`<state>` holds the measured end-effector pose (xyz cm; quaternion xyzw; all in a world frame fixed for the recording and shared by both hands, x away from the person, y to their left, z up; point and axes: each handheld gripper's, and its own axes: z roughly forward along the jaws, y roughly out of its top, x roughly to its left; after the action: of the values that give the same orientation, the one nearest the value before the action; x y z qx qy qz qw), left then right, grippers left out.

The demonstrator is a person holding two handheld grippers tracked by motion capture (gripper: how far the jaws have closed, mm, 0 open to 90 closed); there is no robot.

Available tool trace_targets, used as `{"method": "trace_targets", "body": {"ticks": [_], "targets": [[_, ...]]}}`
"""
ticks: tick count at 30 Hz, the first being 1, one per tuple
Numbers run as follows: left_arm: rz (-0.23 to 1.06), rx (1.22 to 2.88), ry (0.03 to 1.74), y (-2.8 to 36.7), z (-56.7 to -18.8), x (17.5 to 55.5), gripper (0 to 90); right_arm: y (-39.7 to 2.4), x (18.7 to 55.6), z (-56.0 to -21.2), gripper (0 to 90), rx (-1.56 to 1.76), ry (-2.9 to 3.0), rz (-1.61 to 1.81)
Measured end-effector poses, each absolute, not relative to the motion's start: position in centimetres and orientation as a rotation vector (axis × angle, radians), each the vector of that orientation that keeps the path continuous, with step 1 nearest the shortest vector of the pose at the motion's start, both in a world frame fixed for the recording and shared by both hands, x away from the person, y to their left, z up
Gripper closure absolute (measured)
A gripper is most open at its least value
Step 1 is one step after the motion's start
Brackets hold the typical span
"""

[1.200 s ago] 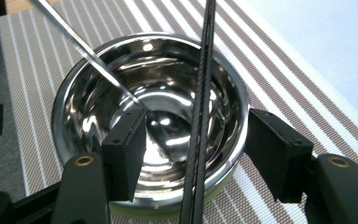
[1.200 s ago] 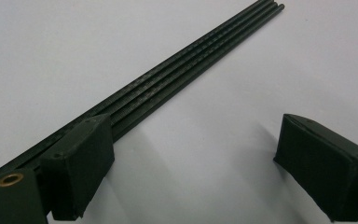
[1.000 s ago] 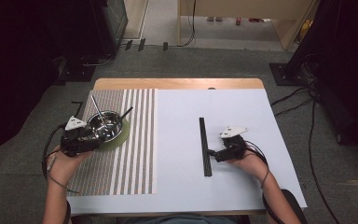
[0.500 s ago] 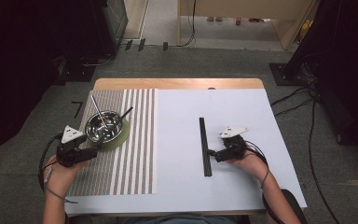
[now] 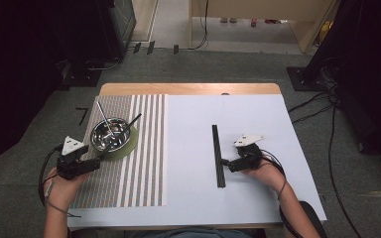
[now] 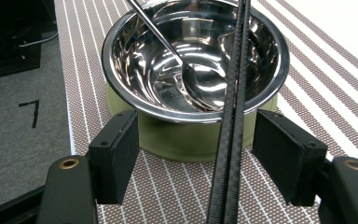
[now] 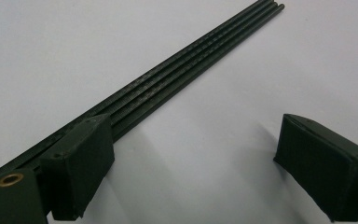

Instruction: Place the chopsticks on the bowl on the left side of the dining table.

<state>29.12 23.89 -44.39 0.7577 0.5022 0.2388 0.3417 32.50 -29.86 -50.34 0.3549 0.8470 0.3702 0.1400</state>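
Black chopsticks, a pair lying side by side, are leaning across the rim of the steel bowl, their near ends reaching down onto the striped mat between the jaws of the left gripper. A metal spoon is resting inside the bowl, which is sitting on a green coaster. The left gripper's jaws are standing wide apart, well clear of the sticks on both sides, gripping nothing; they have just been opening a little further.

Further out on the white table, more black chopsticks are lying flat together. The right gripper is sitting beside them with jaws spread and empty, one pad just next to the sticks.

Risk, as I judge it: the leaning pair is balancing loosely, so a nudge from either pad could be rolling one stick off the rim or tipping the light bowl.

Both hands are holding their grippers low and roughly level, the left hand pointing toward the bowl, the right hand pointing left across the table.
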Motion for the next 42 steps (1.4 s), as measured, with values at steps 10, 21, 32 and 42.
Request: {"method": "trace_targets", "body": {"ticks": [10,21,32,42], "targets": [[0.622,1.973,1.316,24.4,-44.7,29.3,32.0,-29.9,32.5,-50.3,10.9,1.023,2.447,1.07],[0.623,1.952,1.333,24.9,-44.8,29.5,32.2,-29.9,32.5,-50.3,10.9,1.024,2.447,1.069],[0.637,1.93,1.362,25.6,-44.8,29.5,32.4,-29.9,32.5,-50.3,10.9,1.023,2.447,1.07],[0.646,1.906,1.394,26.3,-44.8,29.5,32.4,-29.8,32.5,-50.4,10.9,1.026,2.445,1.072]]}}
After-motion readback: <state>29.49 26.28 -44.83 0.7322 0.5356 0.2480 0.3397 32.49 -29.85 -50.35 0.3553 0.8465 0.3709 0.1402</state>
